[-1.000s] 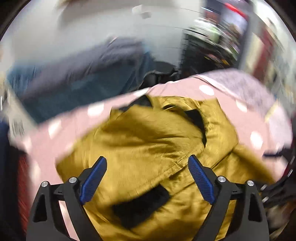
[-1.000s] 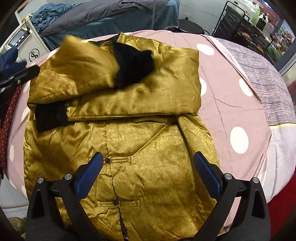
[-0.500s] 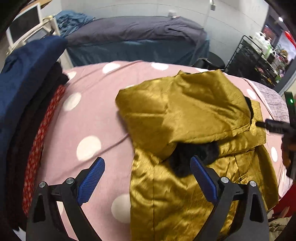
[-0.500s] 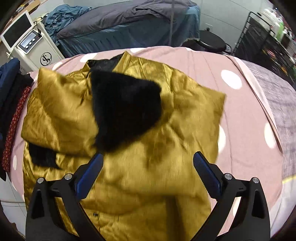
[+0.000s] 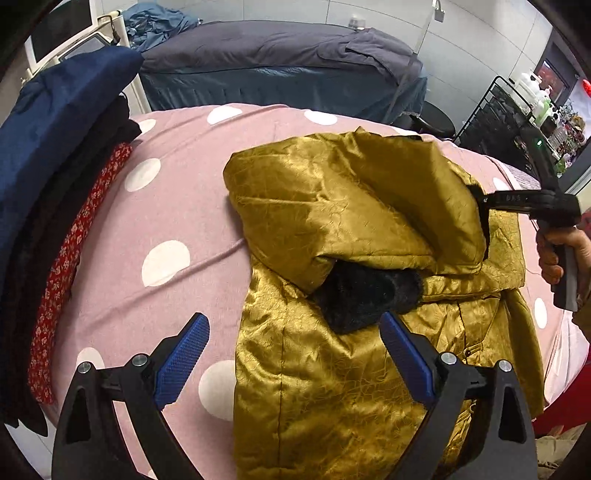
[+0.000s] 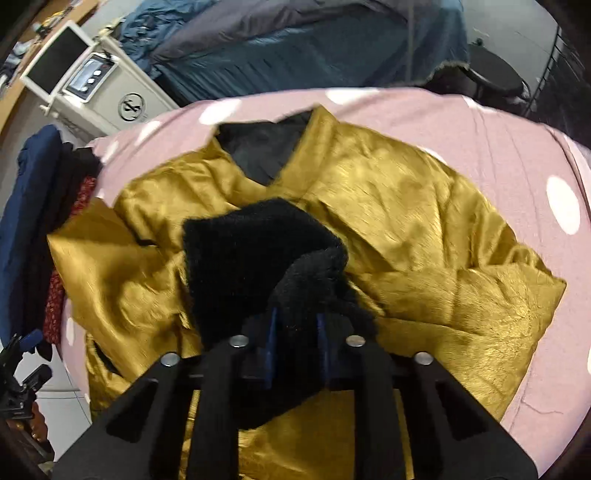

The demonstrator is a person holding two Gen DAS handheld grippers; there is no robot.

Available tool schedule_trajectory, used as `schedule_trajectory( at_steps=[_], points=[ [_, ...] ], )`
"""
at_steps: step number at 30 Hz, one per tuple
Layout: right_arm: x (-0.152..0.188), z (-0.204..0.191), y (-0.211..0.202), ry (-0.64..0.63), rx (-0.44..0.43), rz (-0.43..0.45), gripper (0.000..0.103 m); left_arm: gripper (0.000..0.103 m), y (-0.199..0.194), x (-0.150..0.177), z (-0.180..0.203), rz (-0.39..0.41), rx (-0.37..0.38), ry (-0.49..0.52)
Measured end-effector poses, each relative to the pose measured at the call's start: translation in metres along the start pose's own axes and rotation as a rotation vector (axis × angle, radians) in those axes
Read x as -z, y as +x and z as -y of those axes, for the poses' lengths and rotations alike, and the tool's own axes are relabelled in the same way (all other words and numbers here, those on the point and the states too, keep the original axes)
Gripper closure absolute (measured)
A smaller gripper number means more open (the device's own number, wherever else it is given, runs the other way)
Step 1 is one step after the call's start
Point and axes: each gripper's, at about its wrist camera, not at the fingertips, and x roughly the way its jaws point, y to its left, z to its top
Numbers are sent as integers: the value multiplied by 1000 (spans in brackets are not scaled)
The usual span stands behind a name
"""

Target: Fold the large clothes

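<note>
- Landmark: bed with dark grey cover [image 5: 280, 44] and teal skirt [image 5: 273, 92], standing against the far wall [image 5: 369, 14].
- Wall behind the bed: pale, smooth, with faint panel seams.
- Left of the bed: white cabinet unit [image 6: 107, 99] carrying a control panel and a dark screen [image 6: 55, 59]; blue crumpled fabric [image 5: 155, 22] lies at the bed's left end.
- Right of the bed: round black stool [image 6: 491, 70]; further right, a black wire rack [image 5: 498, 118] holding bottles and small items.
- In front of the bed: surface covered in pink cloth with white dots [image 5: 177, 192].
- At the pink surface's left edge: stacked navy, black and red-patterned textiles [image 5: 55, 147].
- Lighting: even, indoor.
</note>
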Motion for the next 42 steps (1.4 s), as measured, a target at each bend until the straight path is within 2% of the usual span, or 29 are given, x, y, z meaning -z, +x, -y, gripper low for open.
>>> schedule_trajectory(
  at_steps=[5,9,12,13,14,15,17,19,20,22,23,24,28,33,35,38,42],
  points=[
    [-20,-40,-79,-63,-49,200,92,11,-2,-9,6,24,-4,-3],
    [-23,-62,-153,-139,41,393,92,11,-3,-16,8,39,-8,-7],
    [-11,-57,-178,-139,150,451,92,11,-2,-18,8,46,-8,-11],
    [-5,-51,-178,-142,205,442,92,11,-1,-18,8,44,-7,-15],
    [3,-40,-170,-133,264,401,92,11,1,-18,8,38,-3,-17],
    [9,-27,-160,-106,284,348,92,11,3,-17,8,31,-2,-18],
    [27,10,-127,17,274,201,89,11,10,-15,9,9,-7,-18],
    [51,46,-91,156,245,78,82,11,16,-13,9,-15,-8,-12],
    [61,59,-75,203,247,23,76,11,19,-12,10,-24,-9,-8],
    [84,77,-50,287,261,-61,53,11,23,-11,11,-40,-18,4],
    [93,82,-47,318,261,-60,39,12,24,-11,10,-44,-23,9],
    [100,85,-46,348,266,-50,36,12,24,-11,10,-46,-27,12],
    [108,85,-58,378,271,-3,36,10,23,-11,5,-43,-56,15],
    [92,78,-102,348,355,162,35,10,23,-22,-8,-31,-69,-8],
    [83,70,-106,312,340,197,33,10,22,-30,-8,-18,-67,-15],
    [64,43,-94,183,322,183,33,10,24,-48,0,-1,-44,-10],
    [49,5,-66,-35,319,127,33,10,36,-73,34,17,-27,97]
  ],
)
